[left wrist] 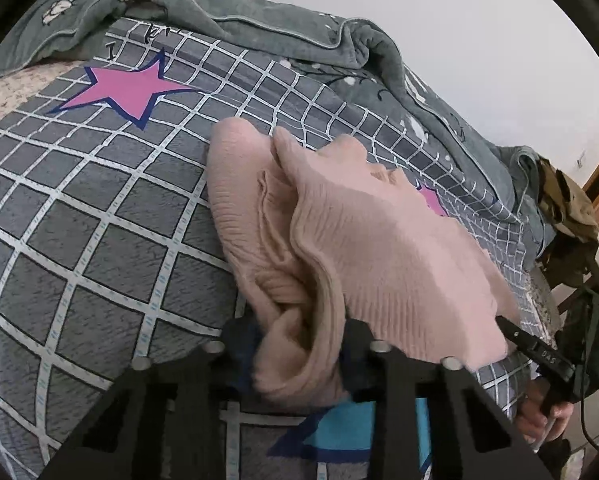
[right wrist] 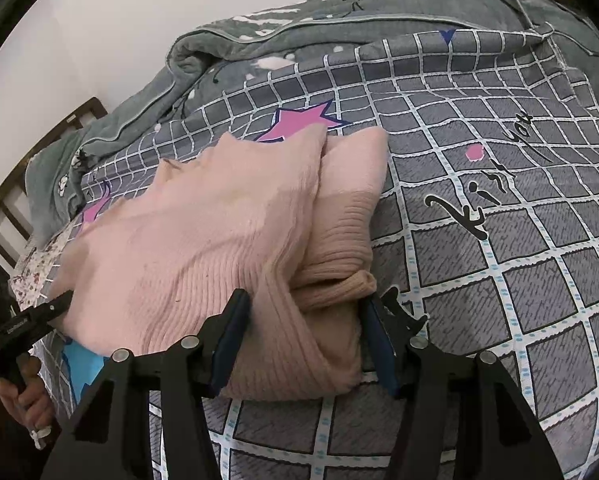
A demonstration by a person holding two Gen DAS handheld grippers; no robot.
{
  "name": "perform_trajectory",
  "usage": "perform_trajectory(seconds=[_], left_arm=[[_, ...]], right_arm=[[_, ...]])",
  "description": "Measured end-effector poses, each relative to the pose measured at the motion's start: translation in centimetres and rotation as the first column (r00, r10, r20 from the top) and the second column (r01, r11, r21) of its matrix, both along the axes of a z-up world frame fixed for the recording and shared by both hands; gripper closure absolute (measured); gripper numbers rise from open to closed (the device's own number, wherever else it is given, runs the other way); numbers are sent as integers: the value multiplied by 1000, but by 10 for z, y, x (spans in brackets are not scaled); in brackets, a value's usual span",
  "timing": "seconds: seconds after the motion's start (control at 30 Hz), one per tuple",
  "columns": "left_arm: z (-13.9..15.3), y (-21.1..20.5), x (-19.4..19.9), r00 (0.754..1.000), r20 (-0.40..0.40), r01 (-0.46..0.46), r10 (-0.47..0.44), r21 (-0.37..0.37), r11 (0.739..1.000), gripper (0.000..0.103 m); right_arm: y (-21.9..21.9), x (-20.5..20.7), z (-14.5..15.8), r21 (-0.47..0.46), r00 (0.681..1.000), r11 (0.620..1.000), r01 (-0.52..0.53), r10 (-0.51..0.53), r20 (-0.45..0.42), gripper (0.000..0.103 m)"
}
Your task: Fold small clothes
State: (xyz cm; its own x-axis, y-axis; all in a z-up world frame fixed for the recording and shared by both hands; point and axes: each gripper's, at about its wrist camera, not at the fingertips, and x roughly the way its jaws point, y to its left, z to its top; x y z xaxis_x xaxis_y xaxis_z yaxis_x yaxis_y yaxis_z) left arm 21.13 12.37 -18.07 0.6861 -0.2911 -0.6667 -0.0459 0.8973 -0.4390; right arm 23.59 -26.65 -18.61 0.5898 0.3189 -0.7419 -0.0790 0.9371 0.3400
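A pink ribbed sweater (left wrist: 339, 240) is seen bunched on the bed, on a grey checked bedspread (left wrist: 79, 208) w/ pink stars. In the left wrist view, going left to right: bare bedspread is seen at left, then the sweater's folded edge at centre, gathered directly btwn the fingers of the left gripper (left wrist: 299, 360). The jaws are drawn in tight on that bunched hem; fabric is pinched btwn the blue pads. Further right, the rest of the sweater is stretched toward the right gripper (left wrist: 511, 328), whose tip is seen at the far corner of the garment; a hand (left wrist: 539, 412) is seen below it on the handle. A green-grey blanket (left wrist: 259, 28) is piled along the bed's far side.

In the right wrist view, left to right: the left gripper (right wrist: 55, 304) is seen at the sweater's left corner, touching the cloth. The sweater (right wrist: 199, 232) is spread across the centre, w/ a doubled-over roll at its near right end. That roll is set btwn the fingers of the right gripper (right wrist: 303, 340), which are held moderately apart around the thick fold; the left pad is pressed against fabric, contact at the right pad can't be told for sure. Script lettering is printed on the bedspread at right.
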Motion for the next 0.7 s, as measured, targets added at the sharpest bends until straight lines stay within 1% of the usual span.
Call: perform_trajectory(seconds=[0.03, 0.07, 0.1, 0.13, 0.2, 0.3, 0.4, 0.43, 0.57, 0.7], left_arm=[[0, 1, 0, 1000, 3, 0, 0, -9, 1000, 78], [1, 1, -1, 1000, 6, -2, 2, -16, 1000, 80], [2, 2, -1, 1000, 9, -6, 7, -25, 1000, 81], [2, 3, -2, 1000, 10, -9, 10, -37, 999, 82], [3, 6, -3, 1000, 12, -12, 12, -60, 998, 83], [4, 9, -5, 1000, 16, -14, 15, -102, 995, 85], [6, 13, -8, 1000, 17, -12, 15, -149, 989, 85], [6, 13, -10, 1000, 17, -11, 14, -159, 987, 86], [8, 12, -17, 1000, 24, -9, 13, -170, 985, 86], [9, 11, -34, 1000, 27, 10, -5, -192, 981, 86]], right_arm=[[-1, 0, -1, 7, 1000, 1000, 0, 0, 3, 54], [-2, 0, -1, 18, 1000, 1000, 4, -4, 7, 64], [-3, 0, -1, 38, 1000, 999, 7, -7, 10, 76], [-5, 0, -2, 82, 1000, 997, 11, -11, 8, 78], [-9, -1, -2, 138, 999, 990, 34, -34, 2, 83], [-12, -3, 2, 178, 999, 983, 41, -43, 6, 85], [-21, -5, 3, 258, 997, 963, 78, -78, -12, 86], [-22, -6, 4, 270, 996, 959, 86, -87, -11, 86], [-16, -13, 15, 239, 996, 968, 78, -86, 24, 87], [-18, -29, 25, 232, 995, 971, 65, -79, 54, 87]])
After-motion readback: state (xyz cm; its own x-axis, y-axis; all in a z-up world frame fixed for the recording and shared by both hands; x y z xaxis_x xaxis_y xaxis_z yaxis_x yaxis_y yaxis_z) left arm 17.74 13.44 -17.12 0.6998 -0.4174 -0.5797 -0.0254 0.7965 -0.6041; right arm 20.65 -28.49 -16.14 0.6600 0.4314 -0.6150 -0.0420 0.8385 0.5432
